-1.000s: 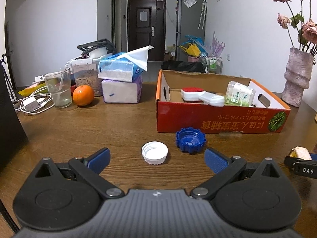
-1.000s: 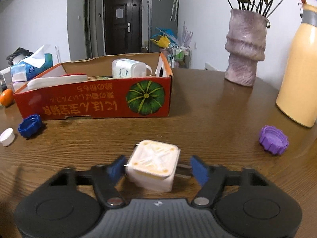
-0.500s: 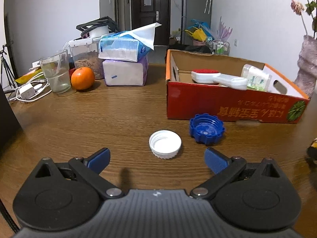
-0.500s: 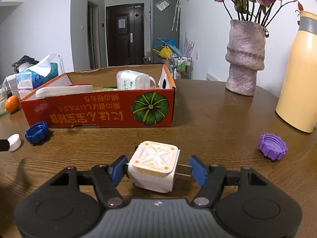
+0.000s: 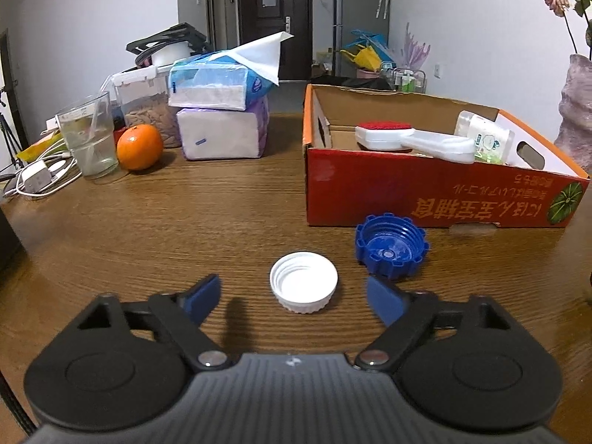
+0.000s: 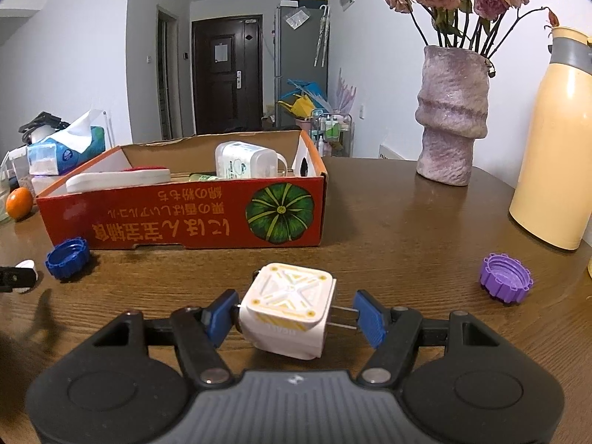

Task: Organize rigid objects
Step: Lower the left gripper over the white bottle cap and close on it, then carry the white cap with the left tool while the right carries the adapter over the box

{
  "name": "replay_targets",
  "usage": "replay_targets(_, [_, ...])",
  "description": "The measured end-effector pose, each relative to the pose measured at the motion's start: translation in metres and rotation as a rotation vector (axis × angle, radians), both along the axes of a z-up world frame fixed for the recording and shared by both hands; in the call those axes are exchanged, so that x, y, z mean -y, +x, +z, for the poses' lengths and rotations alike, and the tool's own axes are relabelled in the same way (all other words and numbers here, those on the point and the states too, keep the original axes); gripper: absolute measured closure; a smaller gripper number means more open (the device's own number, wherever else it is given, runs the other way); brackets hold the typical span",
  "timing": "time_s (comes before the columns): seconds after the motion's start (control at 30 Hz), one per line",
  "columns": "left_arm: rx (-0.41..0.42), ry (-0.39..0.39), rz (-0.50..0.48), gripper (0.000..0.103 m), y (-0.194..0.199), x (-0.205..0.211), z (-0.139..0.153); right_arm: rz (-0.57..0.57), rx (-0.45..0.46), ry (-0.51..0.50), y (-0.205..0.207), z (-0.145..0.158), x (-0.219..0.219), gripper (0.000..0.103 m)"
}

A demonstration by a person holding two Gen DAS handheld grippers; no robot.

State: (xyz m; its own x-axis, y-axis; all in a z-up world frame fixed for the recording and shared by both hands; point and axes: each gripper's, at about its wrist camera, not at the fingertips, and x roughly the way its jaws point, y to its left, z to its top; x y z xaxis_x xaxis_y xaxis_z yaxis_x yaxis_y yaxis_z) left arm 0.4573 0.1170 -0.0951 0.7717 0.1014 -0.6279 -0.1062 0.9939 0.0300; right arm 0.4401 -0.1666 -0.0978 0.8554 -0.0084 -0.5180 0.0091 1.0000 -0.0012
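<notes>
Now the left tool [image 5: 292,298] has come forward and down toward the white cap [image 5: 303,282], which sat farther ahead of it a second ago, and its jaws have just been closing: the cap lies between the blue pads, yet there is a clear gap on both sides, so nothing is gripped. I take this as the start of a pickup, with the cap bound for the red cardboard box [image 5: 425,199] just beyond it. The cap rests on the wooden surface [image 5: 185,222] with its open, threaded side up, so its axis stands upright and it has no long axis to line up with; the pads would meet its ribbed wall from the sides. The blue cap [image 5: 392,246] lies just beside it, close to the right pad, and might get nudged. Meanwhile the right tool [image 6: 294,318] is clamped on a white plug adapter [image 6: 286,314], its prongs pointing sideways against the right pad, so its long axis runs across the jaws. A purple cap [image 6: 506,277] waits well apart, near the yellow flask [image 6: 555,155].
</notes>
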Motion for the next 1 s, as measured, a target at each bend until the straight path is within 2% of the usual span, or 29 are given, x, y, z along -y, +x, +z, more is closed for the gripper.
replay_targets(0.03, [-0.002,-0.003,-0.005,0.03,0.001,0.0,0.0,-0.001,0.001,0.0,0.0,0.0,0.0,0.035])
replay_targets(0.13, [-0.01,-0.022,-0.014,0.049,0.004,-0.001,-0.002,-0.003,0.006,-0.001,0.0,0.0,-0.002,0.035])
replay_targets(0.17, [-0.011,-0.033,-0.014,0.059,0.004,-0.002,-0.002,-0.003,0.006,-0.002,0.0,0.0,-0.003,0.035])
replay_targets(0.2, [-0.012,-0.047,-0.016,0.061,0.004,-0.004,-0.002,-0.003,0.007,-0.002,0.0,0.0,-0.003,0.035])
replay_targets(0.6, [0.021,-0.052,-0.028,0.062,-0.001,-0.003,0.001,0.008,0.021,0.004,-0.003,0.001,-0.004,0.035])
replay_targets(0.83, [0.071,-0.027,-0.033,0.062,-0.01,0.003,0.01,0.018,0.043,0.007,-0.006,0.004,-0.004,0.035])
replay_targets(1.0, [0.098,-0.038,-0.041,0.062,-0.016,0.004,0.018,0.025,0.057,0.016,-0.008,0.006,-0.005,0.035])
